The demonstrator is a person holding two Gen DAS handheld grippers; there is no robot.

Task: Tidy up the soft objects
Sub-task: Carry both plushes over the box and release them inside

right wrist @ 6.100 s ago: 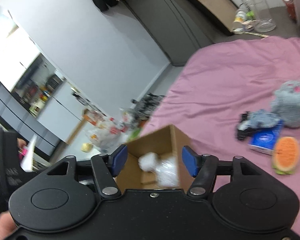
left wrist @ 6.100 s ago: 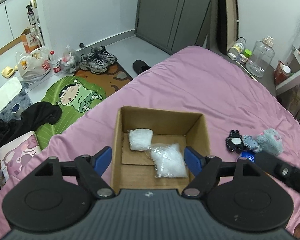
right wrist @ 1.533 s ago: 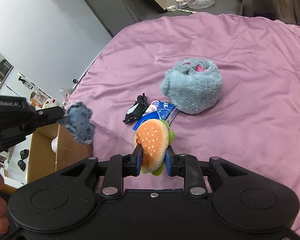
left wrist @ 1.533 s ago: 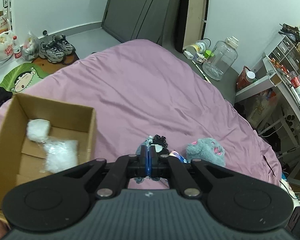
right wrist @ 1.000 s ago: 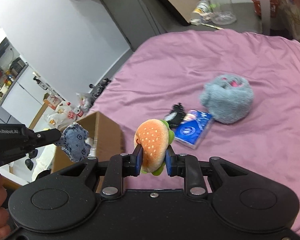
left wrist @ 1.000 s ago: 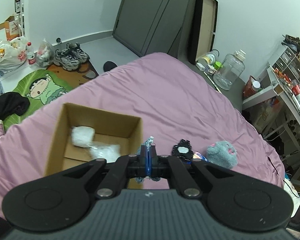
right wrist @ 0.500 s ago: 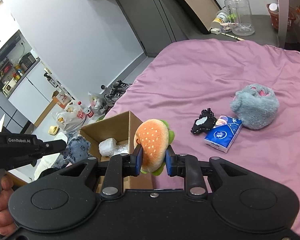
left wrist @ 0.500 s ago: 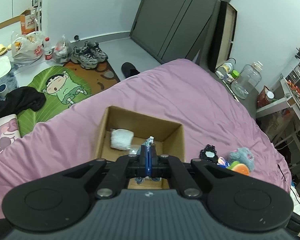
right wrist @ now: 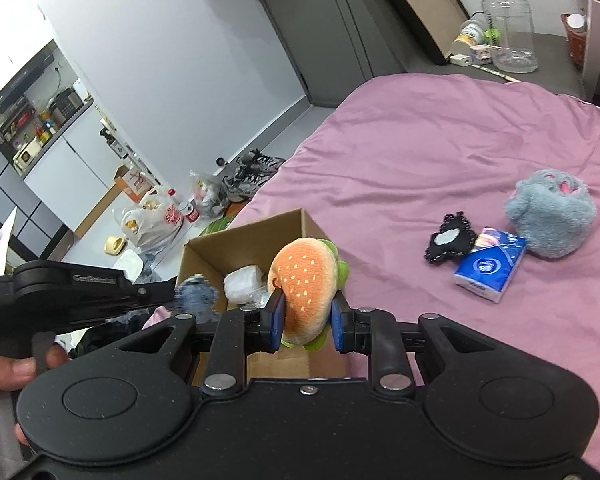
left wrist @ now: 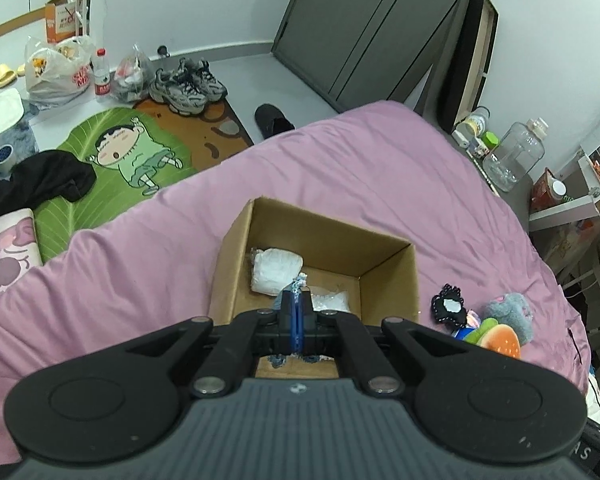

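Observation:
My left gripper is shut on a small blue-grey denim plush and holds it over the near side of the open cardboard box. Only a frayed tip of the denim plush shows above the jaws in the left wrist view. The box holds two white plastic-wrapped packs. My right gripper is shut on an orange hamburger plush just right of the box; the hamburger also shows in the left wrist view.
On the pink bedspread right of the box lie a black fabric piece, a blue tissue pack and a grey fluffy plush. Beyond the bed's left edge the floor has shoes, bags and a green mat.
My left gripper has carried the denim plush left from beside the toys to above the box. My right gripper has lifted the hamburger plush and brought it toward the box.

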